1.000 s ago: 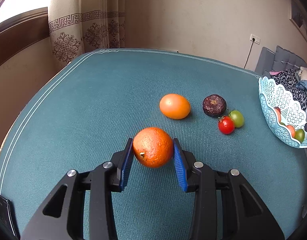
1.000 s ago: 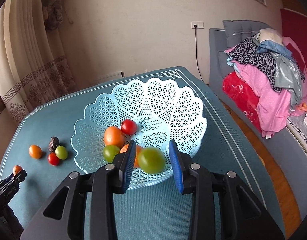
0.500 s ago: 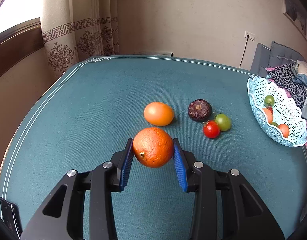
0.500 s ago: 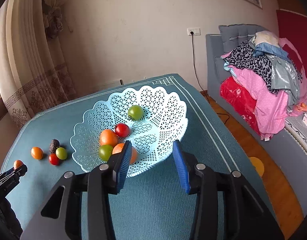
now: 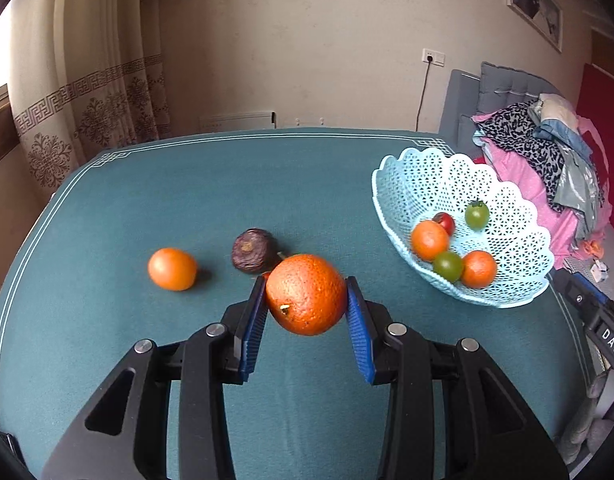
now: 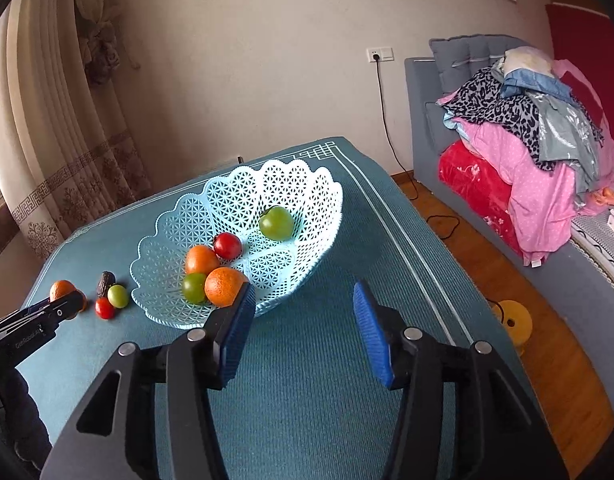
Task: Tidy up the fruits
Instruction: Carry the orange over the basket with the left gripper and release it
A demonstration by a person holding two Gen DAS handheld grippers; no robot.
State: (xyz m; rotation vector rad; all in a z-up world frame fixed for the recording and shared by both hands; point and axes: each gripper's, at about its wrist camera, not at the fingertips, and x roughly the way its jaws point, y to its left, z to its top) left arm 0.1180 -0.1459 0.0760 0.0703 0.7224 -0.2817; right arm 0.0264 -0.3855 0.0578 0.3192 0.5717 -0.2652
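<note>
The large orange (image 5: 307,294) sits clamped between the blue pads of the left gripper (image 5: 306,312), lifted clear of the teal table (image 5: 187,184), the tool tilted downward with its fingers pointing toward the far wall. Just behind the held fruit a dark wrinkled fruit (image 5: 253,250) lies on the cloth, and a smaller orange (image 5: 172,269) rests apart to its left. The pale blue lattice basket (image 5: 503,292) stands to the right near the table's right edge, holding two orange fruits, two green tomatoes and a red one. The right gripper (image 6: 301,330) hovers low in front of the basket, angled down; its jaws have just been opening and stand apart with nothing between them. From its view a red tomato (image 6: 105,308) and a green tomato (image 6: 118,296) lie left of the basket. Bare cloth stretches between the held orange and the basket; past the right edge are wooden floor and a bed piled with clothes (image 6: 523,128).
</note>
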